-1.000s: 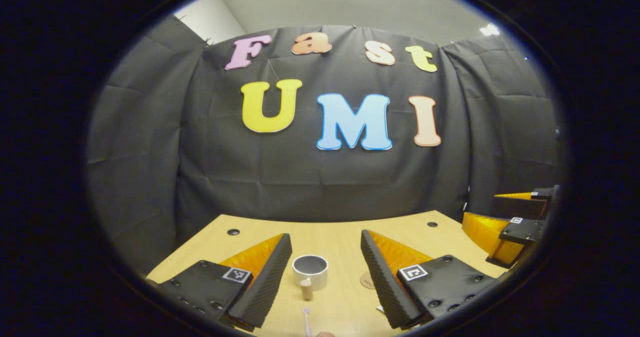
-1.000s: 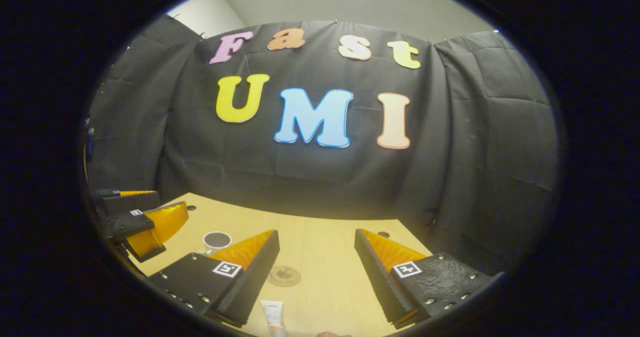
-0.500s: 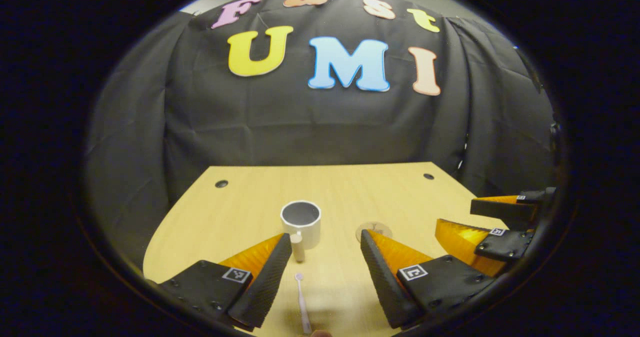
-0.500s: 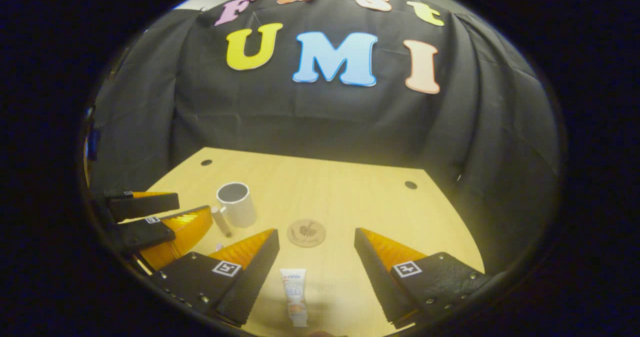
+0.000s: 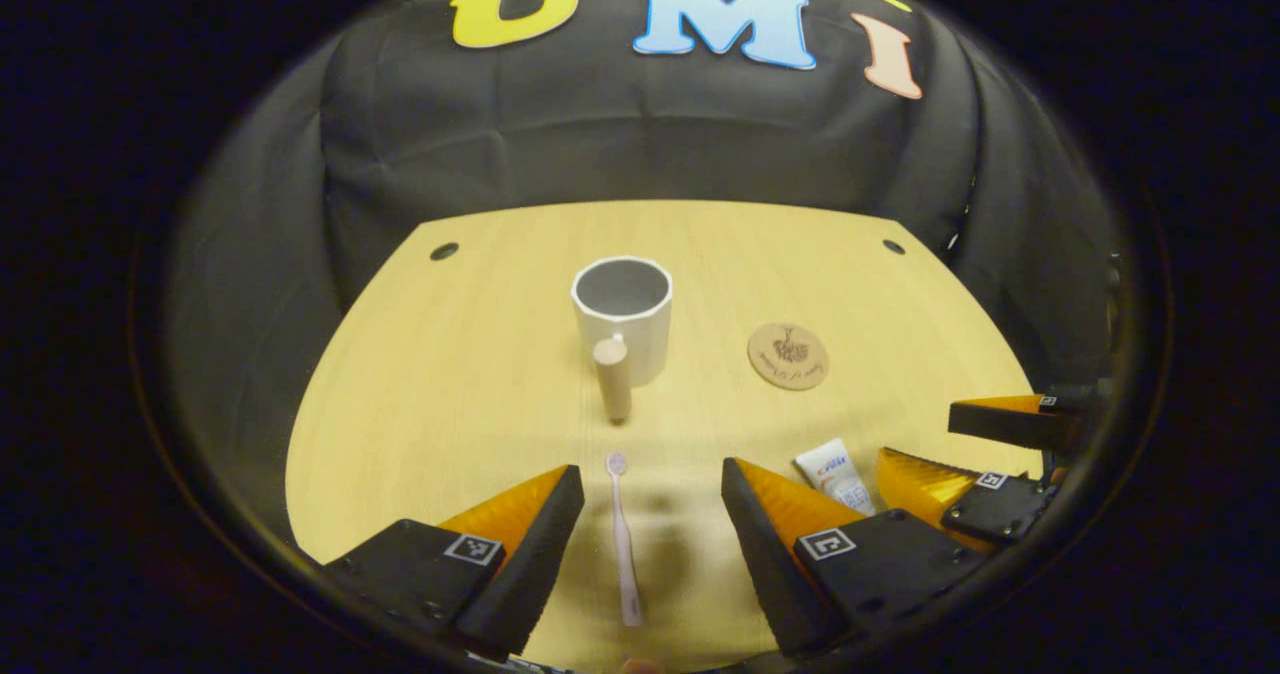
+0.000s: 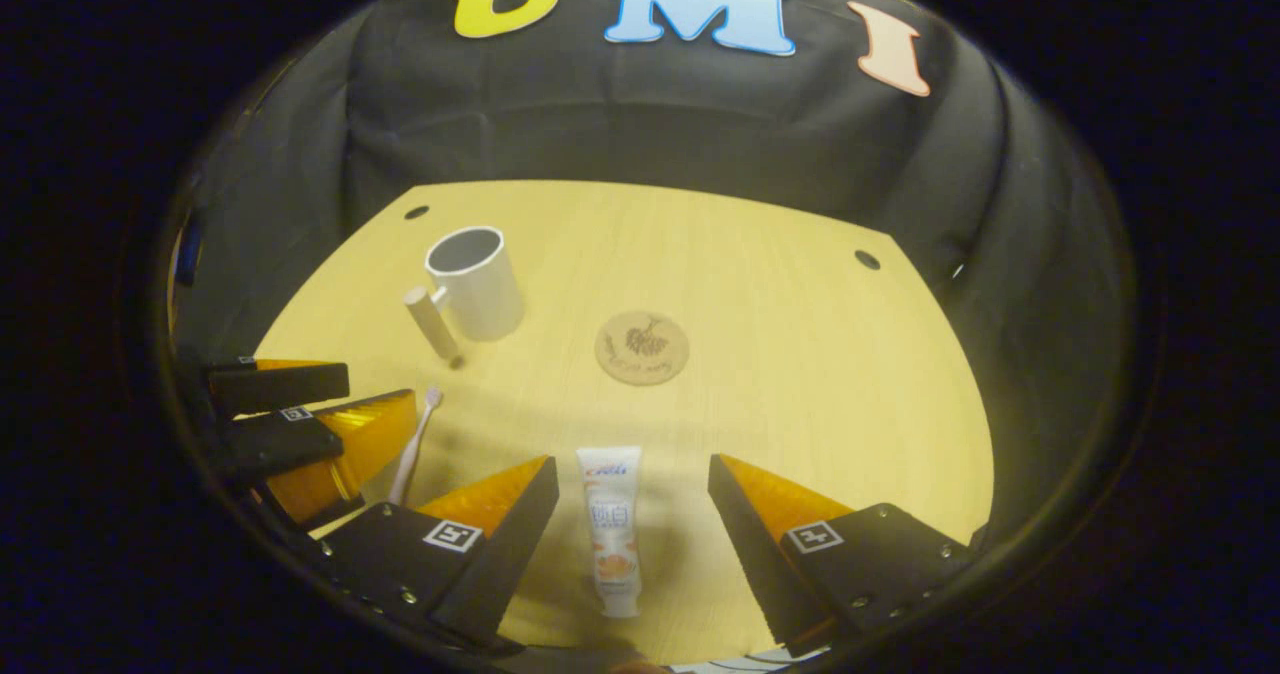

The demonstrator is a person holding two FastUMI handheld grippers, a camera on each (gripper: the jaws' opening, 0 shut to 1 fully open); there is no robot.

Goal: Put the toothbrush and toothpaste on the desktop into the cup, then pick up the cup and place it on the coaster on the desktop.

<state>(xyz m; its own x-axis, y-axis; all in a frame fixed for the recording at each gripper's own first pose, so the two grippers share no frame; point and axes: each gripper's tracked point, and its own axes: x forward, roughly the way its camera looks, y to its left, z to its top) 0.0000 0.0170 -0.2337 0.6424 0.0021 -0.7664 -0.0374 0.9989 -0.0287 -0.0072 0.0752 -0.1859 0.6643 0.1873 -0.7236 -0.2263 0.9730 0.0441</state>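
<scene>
The toothbrush (image 5: 623, 539) lies flat on the desktop (image 5: 450, 394), head pointing toward the cup (image 5: 622, 316); we see it between the spread fingers of the left gripper (image 5: 652, 489), which hovers above it without touching. The toothpaste (image 6: 611, 539) likewise lies flat, between the spread fingers of the right gripper (image 6: 632, 479), untouched. We find the white cup upright and empty farther back, its wooden handle (image 5: 612, 378) facing the grippers. The round coaster (image 5: 788, 356) sits bare to the cup's right, apart from it. In the left gripper view we also see the toothpaste's end just beside the right gripper's orange fingers.
</scene>
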